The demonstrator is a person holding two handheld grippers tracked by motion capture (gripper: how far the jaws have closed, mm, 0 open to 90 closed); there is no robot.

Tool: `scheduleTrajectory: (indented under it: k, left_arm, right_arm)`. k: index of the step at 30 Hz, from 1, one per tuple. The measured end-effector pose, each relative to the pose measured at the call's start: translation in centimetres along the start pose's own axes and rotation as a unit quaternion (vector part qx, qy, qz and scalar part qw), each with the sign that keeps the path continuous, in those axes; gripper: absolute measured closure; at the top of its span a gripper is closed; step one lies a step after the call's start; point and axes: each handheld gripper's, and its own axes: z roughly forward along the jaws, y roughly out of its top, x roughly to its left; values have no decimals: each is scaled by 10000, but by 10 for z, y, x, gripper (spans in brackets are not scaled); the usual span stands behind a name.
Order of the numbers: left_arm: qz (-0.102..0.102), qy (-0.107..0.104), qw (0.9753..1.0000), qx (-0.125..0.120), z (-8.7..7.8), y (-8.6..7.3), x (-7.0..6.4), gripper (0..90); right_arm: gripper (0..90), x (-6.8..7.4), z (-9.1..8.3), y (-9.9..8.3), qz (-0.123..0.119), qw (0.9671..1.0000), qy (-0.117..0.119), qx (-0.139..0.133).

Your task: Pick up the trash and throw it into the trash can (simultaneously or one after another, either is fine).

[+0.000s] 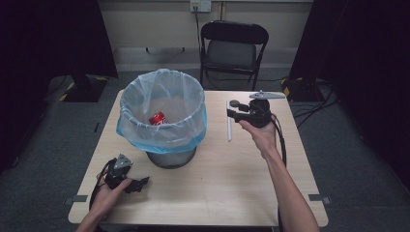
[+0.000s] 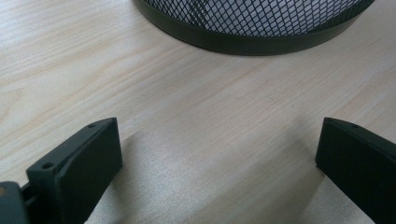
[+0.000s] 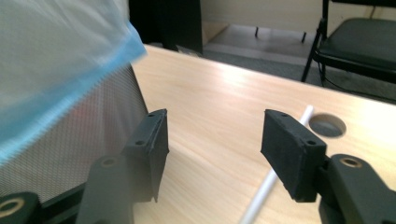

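Hovering released just right of the lined wastebasket (image 1: pixel 162 113), the right claw (image 1: pixel 235 114) risks rolling the white straw (image 1: pixel 228 123) off the surface (image 1: pixel 217 179) if it descends crooked, while the left claw (image 1: pixel 138 184), also released, waits near the basket's base.

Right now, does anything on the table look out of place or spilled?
Nothing is spilled or damaged. The bin stands upright with its bag folded over the rim and a red can inside. Only the white straw lies loose on the table, beside the right gripper.
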Motion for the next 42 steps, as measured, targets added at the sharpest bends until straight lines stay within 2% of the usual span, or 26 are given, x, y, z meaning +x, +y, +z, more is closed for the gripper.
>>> scheduleTrajectory:
  k: [9,12,15,17,19,22,28,31,32,37,42]
  left_arm:
    - [-6,-6,10000,-13,0,0,0,0]
    - [-8,-6,10000,-11,0,0,0,0]
    - [-3,-5,10000,-11,0,0,0,0]
    - [-7,-5,10000,0,0,0,0,0]
    - [4,-3,10000,-7,0,0,0,0]
    - [3,-5,10000,-7,0,0,0,0]
    - [-6,-8,10000,-13,0,0,0,0]
    - [-6,-7,10000,-10,0,0,0,0]
    - [-12,-6,10000,-1,0,0,0,0]
    - [-5,-6,10000,-11,0,0,0,0]
    - [-6,-7,10000,-11,0,0,0,0]
  right_arm:
    - [475,-5,15,-27,37,9994,-147,298]
    - [517,-8,25,-45,83,9983,-229,526]
    - [532,-11,30,-52,126,9979,-220,596]
    - [568,-18,40,-64,259,9967,-222,742]
    - [575,-20,43,-67,281,9961,-272,787]
    - [616,-26,56,-79,325,9937,-392,997]
    - [648,-29,75,-91,374,9904,-511,1227]
    - [653,-28,80,-95,310,9898,-513,1293]
    - [664,-28,83,-98,295,9881,-585,1389]
    - [682,-30,87,-100,286,9870,-693,1420]
    - [720,-29,89,-101,169,9848,-834,1515]
